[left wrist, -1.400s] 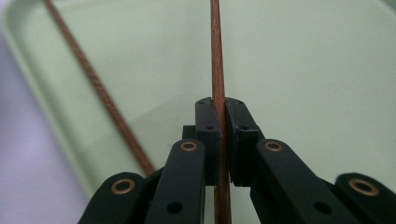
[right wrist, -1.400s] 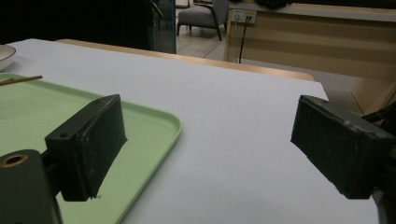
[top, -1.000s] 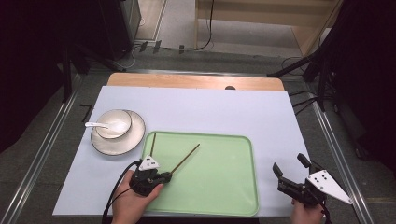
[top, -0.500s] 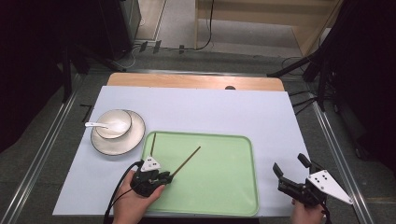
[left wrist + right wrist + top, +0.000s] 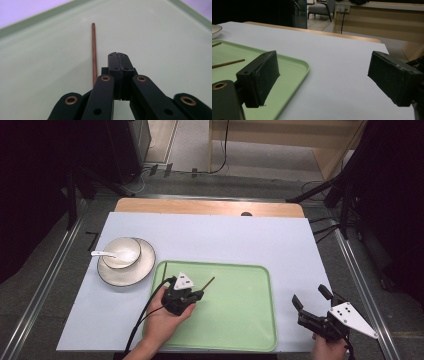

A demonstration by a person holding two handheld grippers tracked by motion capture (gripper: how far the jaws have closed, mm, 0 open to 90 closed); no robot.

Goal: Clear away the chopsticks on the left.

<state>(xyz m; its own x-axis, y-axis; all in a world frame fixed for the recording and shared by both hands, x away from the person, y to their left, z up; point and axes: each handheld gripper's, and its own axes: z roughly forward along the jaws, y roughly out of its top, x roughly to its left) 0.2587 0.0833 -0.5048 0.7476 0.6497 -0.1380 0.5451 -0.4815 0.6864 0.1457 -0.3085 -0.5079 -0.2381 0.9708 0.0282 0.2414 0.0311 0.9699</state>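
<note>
Left gripper view: left hand-held gripper (image 5: 117, 56) w/ jaws just closed, nothing btwn; chopstick (image 5: 94, 52) lies on tray (image 5: 50, 45) just left of them, long axis running up-frame, right hand-held gripper (image 5: 312, 307) open, farther.

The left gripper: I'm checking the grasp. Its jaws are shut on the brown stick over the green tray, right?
Not quite. The left gripper is shut over the green tray, but on nothing: in the left gripper view the brown stick lies beside the jaws, not between them.
</note>
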